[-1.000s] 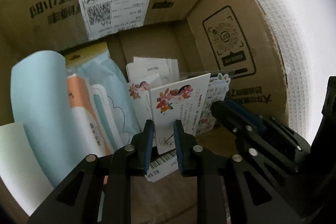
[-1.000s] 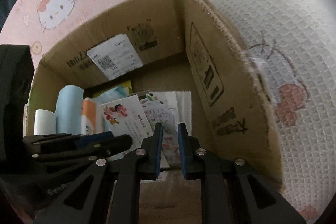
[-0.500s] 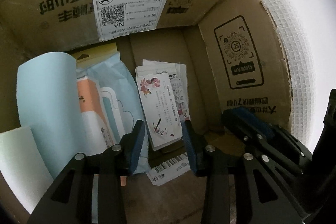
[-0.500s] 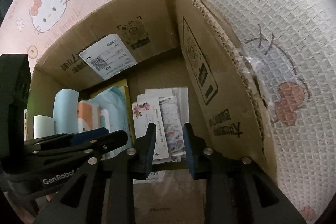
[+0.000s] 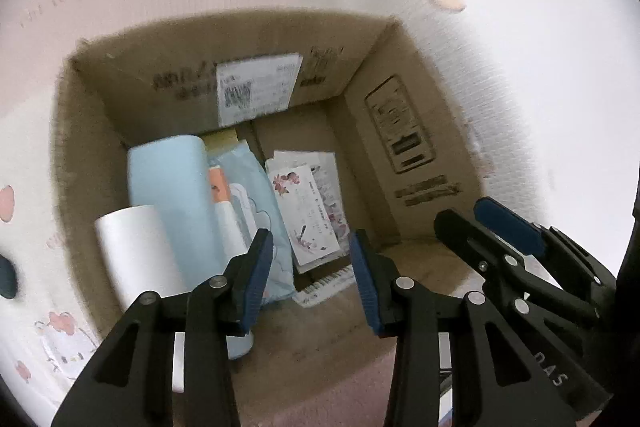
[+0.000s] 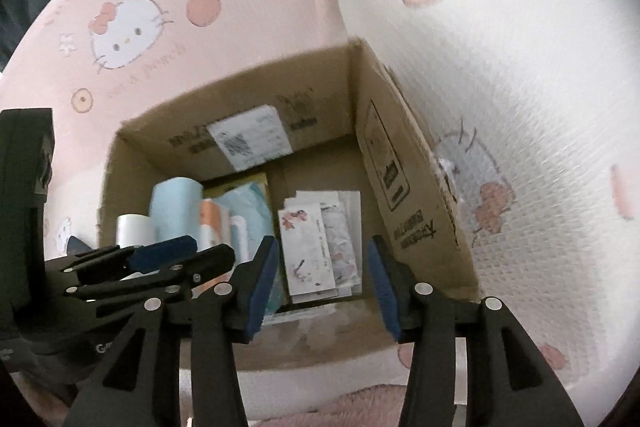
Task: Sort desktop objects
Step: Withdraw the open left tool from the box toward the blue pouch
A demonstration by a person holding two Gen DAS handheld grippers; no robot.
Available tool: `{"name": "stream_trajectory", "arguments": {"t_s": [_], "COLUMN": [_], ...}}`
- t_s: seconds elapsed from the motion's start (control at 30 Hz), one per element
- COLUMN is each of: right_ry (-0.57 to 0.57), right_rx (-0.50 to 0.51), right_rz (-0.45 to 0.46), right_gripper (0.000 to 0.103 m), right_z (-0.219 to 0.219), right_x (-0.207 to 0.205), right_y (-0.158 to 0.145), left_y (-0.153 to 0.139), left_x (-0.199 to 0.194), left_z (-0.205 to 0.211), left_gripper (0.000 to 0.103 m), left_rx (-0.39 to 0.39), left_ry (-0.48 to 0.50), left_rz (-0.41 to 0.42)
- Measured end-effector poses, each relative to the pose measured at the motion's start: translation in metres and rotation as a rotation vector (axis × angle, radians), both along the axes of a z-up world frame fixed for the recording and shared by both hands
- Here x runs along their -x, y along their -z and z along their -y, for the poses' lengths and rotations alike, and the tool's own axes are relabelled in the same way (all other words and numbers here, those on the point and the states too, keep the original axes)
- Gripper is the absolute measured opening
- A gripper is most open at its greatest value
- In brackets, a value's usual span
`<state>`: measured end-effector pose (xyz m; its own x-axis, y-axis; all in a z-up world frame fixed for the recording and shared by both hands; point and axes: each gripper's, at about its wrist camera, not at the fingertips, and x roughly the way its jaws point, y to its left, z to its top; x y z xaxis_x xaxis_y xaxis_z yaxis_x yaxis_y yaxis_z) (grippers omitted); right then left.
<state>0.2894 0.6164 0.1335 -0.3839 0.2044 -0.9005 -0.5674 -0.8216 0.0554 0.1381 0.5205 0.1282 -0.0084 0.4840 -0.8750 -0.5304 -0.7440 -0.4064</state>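
A pink cartoon-cat printed blanket (image 6: 132,23) lay under the brown cardboard box (image 6: 404,195). Both the left gripper (image 5: 312,267) and right gripper (image 6: 322,271) hung spread and empty above the floral paper cards (image 5: 306,211). Only the right view showed the cat face sharply.

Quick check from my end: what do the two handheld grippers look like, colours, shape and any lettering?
Both match: the left gripper and right gripper have matte black, angular plastic linkage arms joined by round silver rivets, and each finger carries a flat blue pad. White lettering is partly visible on both bodies, but too cut off to read. No cables or sleeves are visible.
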Motion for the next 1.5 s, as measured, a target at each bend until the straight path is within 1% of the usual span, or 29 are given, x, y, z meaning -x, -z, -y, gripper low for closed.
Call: {"name": "stream_trajectory", "arguments": {"t_s": [0.17,0.2,0.33,0.57,0.8,0.93,1.07,1.17,1.23,1.37,1.5], "right_ry": [-0.020,-0.027,-0.058,-0.113,-0.174,-0.222,-0.274,-0.326,-0.374,-0.476,-0.573], "right_rx": [-0.076,-0.085,-0.089,-0.097,-0.097,-0.093,-0.085,-0.078,-0.052,-0.017,0.013], "right_rz": [-0.027,-0.031,-0.041,-0.057,-0.069,-0.059,-0.033,0.000,0.015,0.042,0.063], "right_gripper": [0.047,0.048,0.051,0.052,0.052,0.052,0.052,0.052,0.052,0.052,0.052], "right_z": [0.030,0.037,0.063,0.108,0.156,0.192,0.240,0.283,0.311,0.364,0.410], "right_x": [-0.003,-0.002,0.010,0.029,0.053,0.080,0.114,0.146,0.166,0.203,0.234], "right_y": [-0.037,-0.041,-0.044,-0.050,-0.052,-0.045,-0.036,-0.027,-0.020,-0.006,0.009], "left_y": [-0.032,-0.039,-0.054,-0.057,-0.052,-0.045,-0.036,-0.028,-0.020,-0.003,0.008], "left_x": [-0.008,-0.009,-0.011,-0.004,0.010,0.024,0.039,0.047,0.053,0.064,0.073], "left_z": [0.026,0.032,0.057,0.105,0.174,0.229,0.292,0.340,0.369,0.423,0.462], "left_gripper": [0.044,0.044,0.045,0.045,0.045,0.045,0.045,0.045,0.046,0.046,0.046], "left_rx": [-0.054,-0.062,-0.080,-0.095,-0.126,-0.122,-0.123,-0.094,-0.064,-0.027,0.008], "left_ry": [0.007,0.006,-0.005,-0.038,-0.089,-0.137,-0.192,-0.241,-0.266,-0.325,-0.387], "left_rz": [-0.050,-0.063,-0.094,-0.107,-0.124,-0.137,-0.151,-0.181,-0.189,-0.163,-0.149]}}
